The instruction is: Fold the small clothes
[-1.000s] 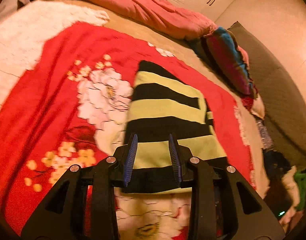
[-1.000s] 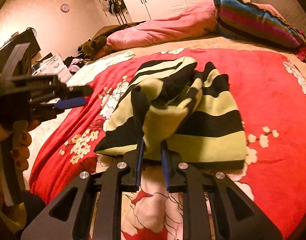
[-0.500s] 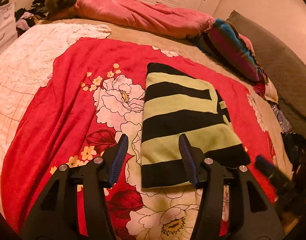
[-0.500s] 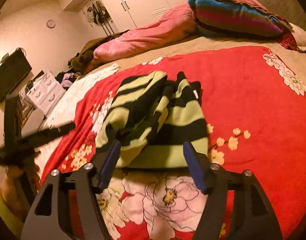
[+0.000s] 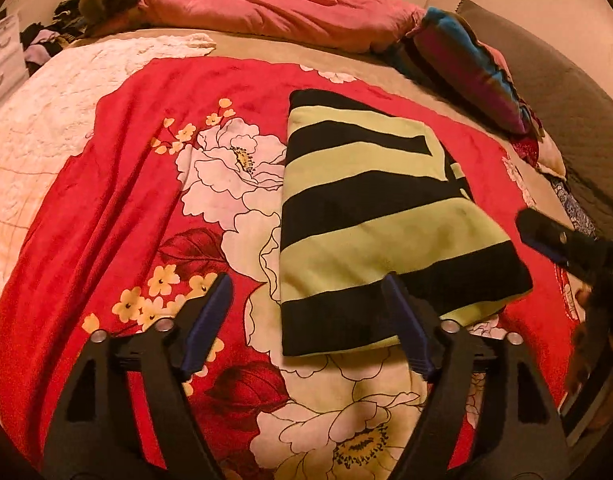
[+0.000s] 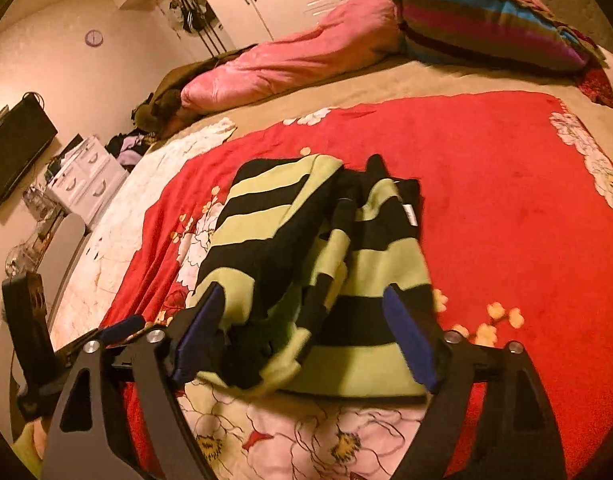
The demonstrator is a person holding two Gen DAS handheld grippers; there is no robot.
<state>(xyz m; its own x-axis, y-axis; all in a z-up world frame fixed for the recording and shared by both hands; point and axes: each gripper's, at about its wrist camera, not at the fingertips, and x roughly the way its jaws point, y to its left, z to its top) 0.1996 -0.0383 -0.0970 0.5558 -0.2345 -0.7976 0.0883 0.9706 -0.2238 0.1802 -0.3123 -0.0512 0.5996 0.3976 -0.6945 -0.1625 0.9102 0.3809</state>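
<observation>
A black and yellow-green striped garment [image 5: 378, 216] lies folded on the red floral blanket [image 5: 126, 200]. My left gripper [image 5: 306, 292] hovers over its near left corner. Its jaws are opening, and the blue pads [image 5: 210, 320] stand wide and touch no cloth. In the right wrist view the same garment [image 6: 366, 264] shows its rumpled, layered side. My right gripper [image 6: 302, 296] is at its near edge, jaws opening, with cloth between the pads but not pinched. The right gripper's tip [image 5: 546, 236] shows at the left wrist view's right edge. The left gripper's tip [image 6: 118, 328] shows low left in the right wrist view.
A pink duvet [image 5: 274, 8] and a striped pillow [image 5: 466, 68] lie along the far side of the bed. A cream blanket [image 5: 46, 120] covers the left part. White drawers [image 6: 86, 176] and a wall television [image 6: 14, 152] stand beyond the bed.
Both grippers went from shut on the garment's near edge to wide open and drew back a little. The garment now lies on the blanket, released.
</observation>
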